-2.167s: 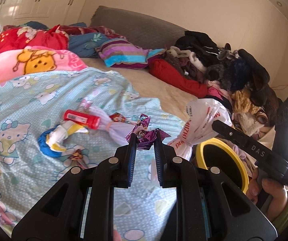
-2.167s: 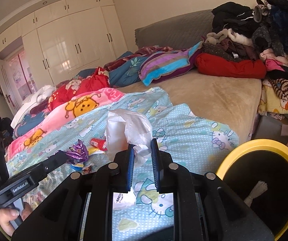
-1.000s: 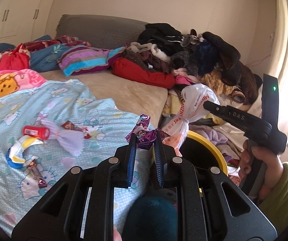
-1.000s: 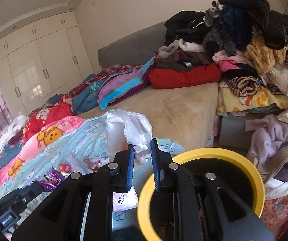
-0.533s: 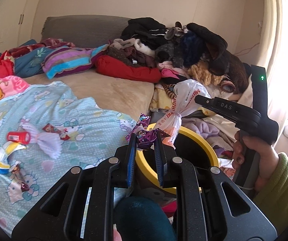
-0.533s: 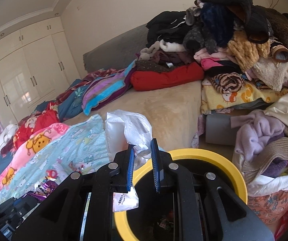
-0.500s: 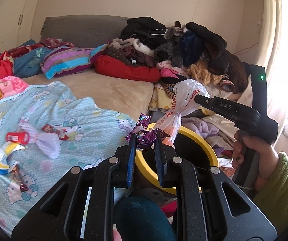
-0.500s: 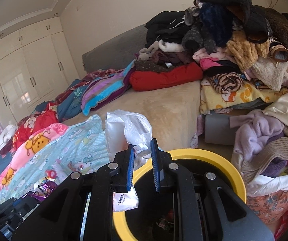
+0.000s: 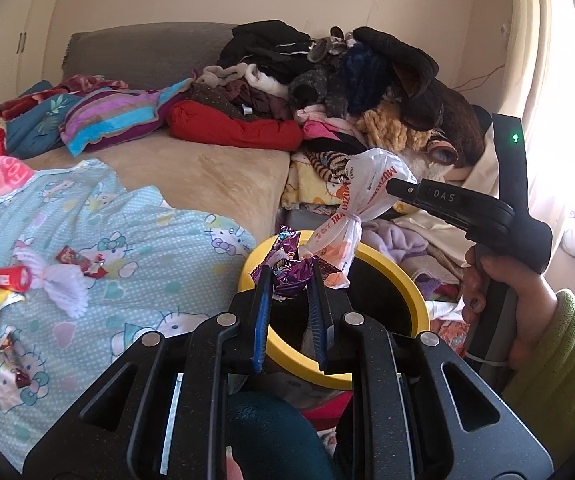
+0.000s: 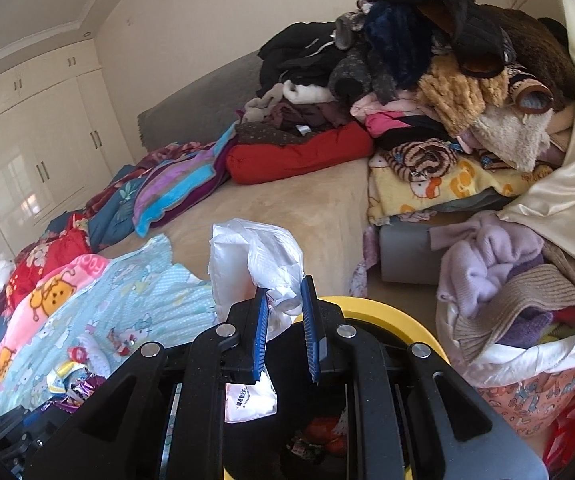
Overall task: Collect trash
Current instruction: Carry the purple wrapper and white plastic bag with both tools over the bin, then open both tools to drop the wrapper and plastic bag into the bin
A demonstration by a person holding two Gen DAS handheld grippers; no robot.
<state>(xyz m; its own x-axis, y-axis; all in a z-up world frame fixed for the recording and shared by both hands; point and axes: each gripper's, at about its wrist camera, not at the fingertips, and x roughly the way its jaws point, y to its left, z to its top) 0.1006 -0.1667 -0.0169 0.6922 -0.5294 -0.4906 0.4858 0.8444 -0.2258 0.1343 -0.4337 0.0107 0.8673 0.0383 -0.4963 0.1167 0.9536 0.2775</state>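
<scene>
Two loads hang at the bin's mouth, and the drop turns on what lies under each. Your left gripper (image 9: 290,280) is clamped on the purple foil wrapper (image 9: 287,270), poised over the near rim of the yellow bin (image 9: 415,300), opening just ahead and below. Your right gripper (image 10: 283,300), closed on the knotted white plastic bag (image 10: 259,256), is nearer: the bag dangles downward, its tail already over the opening.

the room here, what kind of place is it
Most likely a home bedroom: a wide bed with a cartoon-cat blanket, built-in wardrobe doors along one wall, and a heap of clothes piled at the bed's far end.
</scene>
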